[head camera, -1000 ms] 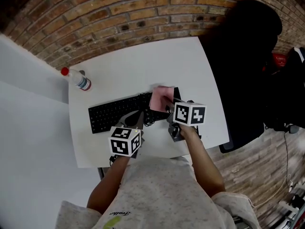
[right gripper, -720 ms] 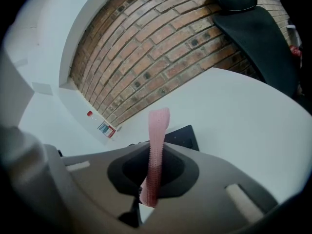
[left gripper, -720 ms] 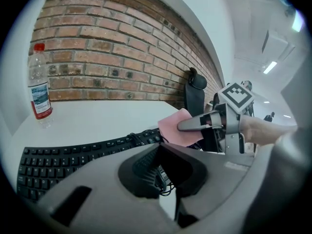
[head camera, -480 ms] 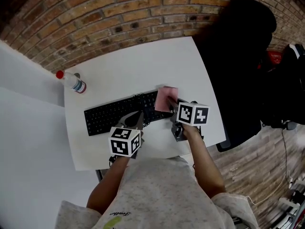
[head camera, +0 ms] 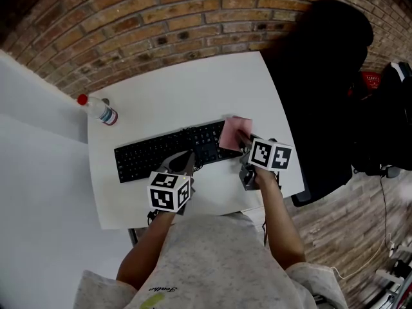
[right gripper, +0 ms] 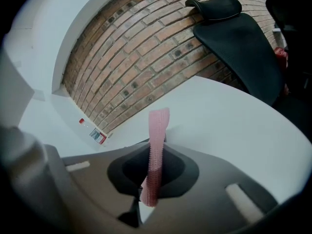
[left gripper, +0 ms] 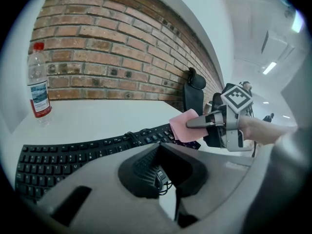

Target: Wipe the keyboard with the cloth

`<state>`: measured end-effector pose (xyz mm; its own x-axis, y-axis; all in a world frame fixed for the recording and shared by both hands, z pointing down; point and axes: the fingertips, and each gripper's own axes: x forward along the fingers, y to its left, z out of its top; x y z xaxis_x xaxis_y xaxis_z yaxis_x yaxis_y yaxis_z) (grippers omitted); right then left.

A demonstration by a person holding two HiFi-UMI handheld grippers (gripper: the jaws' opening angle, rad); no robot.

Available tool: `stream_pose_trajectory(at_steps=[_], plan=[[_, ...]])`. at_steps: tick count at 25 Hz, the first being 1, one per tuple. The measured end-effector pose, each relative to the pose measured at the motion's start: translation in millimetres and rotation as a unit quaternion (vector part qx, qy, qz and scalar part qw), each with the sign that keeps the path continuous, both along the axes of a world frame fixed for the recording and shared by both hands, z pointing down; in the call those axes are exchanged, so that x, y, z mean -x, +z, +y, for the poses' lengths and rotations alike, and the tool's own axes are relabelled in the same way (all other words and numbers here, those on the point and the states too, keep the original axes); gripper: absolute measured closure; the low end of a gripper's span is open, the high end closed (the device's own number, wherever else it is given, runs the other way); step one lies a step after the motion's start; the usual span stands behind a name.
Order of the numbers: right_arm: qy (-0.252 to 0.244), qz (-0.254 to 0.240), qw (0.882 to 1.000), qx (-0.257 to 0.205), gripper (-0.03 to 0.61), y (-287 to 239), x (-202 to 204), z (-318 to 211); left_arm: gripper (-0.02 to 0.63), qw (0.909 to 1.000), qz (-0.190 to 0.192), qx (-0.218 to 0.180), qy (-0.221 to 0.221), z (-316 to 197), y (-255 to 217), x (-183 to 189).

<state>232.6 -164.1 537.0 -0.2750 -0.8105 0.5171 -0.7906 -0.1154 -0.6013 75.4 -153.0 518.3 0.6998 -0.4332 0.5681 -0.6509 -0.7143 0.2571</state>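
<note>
Two grippers, one cloth, one keyboard; entries run nearest first.

Risk 1, left gripper [head camera: 185, 156]: jaws together, nothing between them. The tips sit on the near edge of the keyboard [head camera: 161, 150], at about its 6 o'clock. I judge this to be the board's only anchor. If I ease off, the board could skid under the wiping strokes. A loop of black cable [head camera: 201, 165] lies just beside the tips and could snag them.

Risk 2, right gripper [head camera: 242, 140]: clamped on the pink cloth [head camera: 233, 131], which lies over the keyboard's 3 o'clock end. Much of the cloth hangs free beyond the jaws, so dragging it across the keys could fold it or pull it loose. A further stroke toward 3 o'clock would probably wipe the table [head camera: 193, 82], not the keys.

Risk 3, water bottle [head camera: 102, 111]: upright at the table's 10 o'clock, well apart from the work. Low hazard.

Pose: both forearms reach from my chest toward 12 o'clock. The left leans to 1 o'clock with its marker cube uppermost. The right wrist turns toward 11 o'clock, jaws low over the keys.
</note>
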Motion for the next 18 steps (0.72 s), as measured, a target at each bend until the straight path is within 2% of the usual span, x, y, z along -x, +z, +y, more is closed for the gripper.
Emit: stream_pose_trajectory(at_steps=[9, 18], plan=[[-0.018, -0.01, 0.998, -0.054, 0.56, -51, 25, -1, 0.623, 0.9996, 0.0, 0.007, -0.026, -2, -3, 23], [-0.073, -0.022, 0.993, -0.09, 0.56, -85, 94, -16, 0.623, 0.9976, 0.002, 0.012, -0.067, -10, -5, 74]])
